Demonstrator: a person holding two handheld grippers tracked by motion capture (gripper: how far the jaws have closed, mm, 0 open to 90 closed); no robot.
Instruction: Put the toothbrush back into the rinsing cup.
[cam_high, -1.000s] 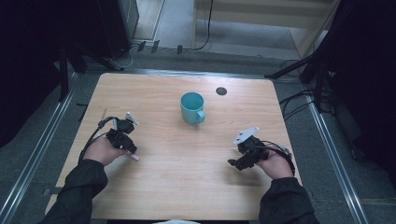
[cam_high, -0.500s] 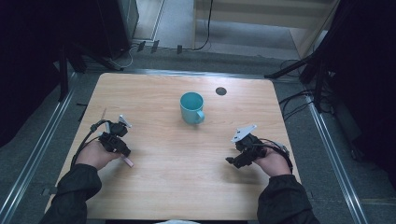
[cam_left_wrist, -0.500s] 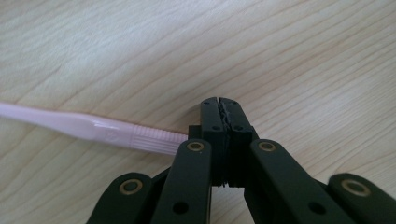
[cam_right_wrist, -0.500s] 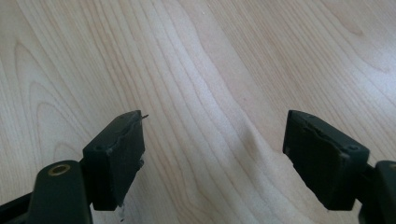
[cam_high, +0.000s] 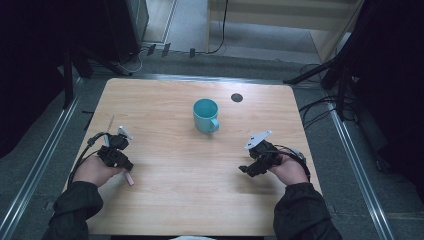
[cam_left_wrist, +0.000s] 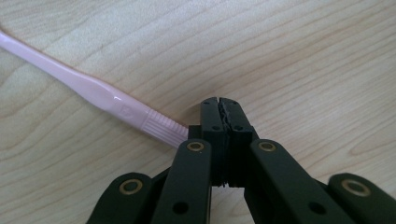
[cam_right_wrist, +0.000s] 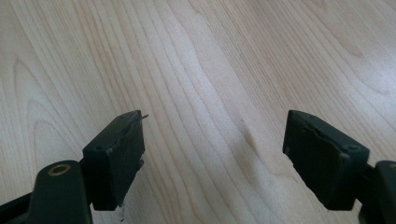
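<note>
A pink toothbrush (cam_left_wrist: 100, 95) runs from the upper left down to my left gripper (cam_left_wrist: 219, 109), and its ribbed end disappears at the side of the shut jaws. In the high view this gripper (cam_high: 121, 164) is near the table's left edge, with a short pink end of the toothbrush (cam_high: 129, 178) sticking out below it. On the right side of the table, my right gripper (cam_high: 246, 170) hovers low with its jaws wide apart. Between the jaws of the right gripper (cam_right_wrist: 212, 140) there is only bare wood.
A teal mug (cam_high: 205, 114) stands upright in the middle of the far half of the wooden table (cam_high: 165, 210), handle toward the person. A small black round disc (cam_high: 237, 97) lies behind it to the right. Metal rails flank the table.
The left hand has drawn back toward the left front of the table, and the pink toothbrush end has travelled with it. The right hand has barely shifted.
</note>
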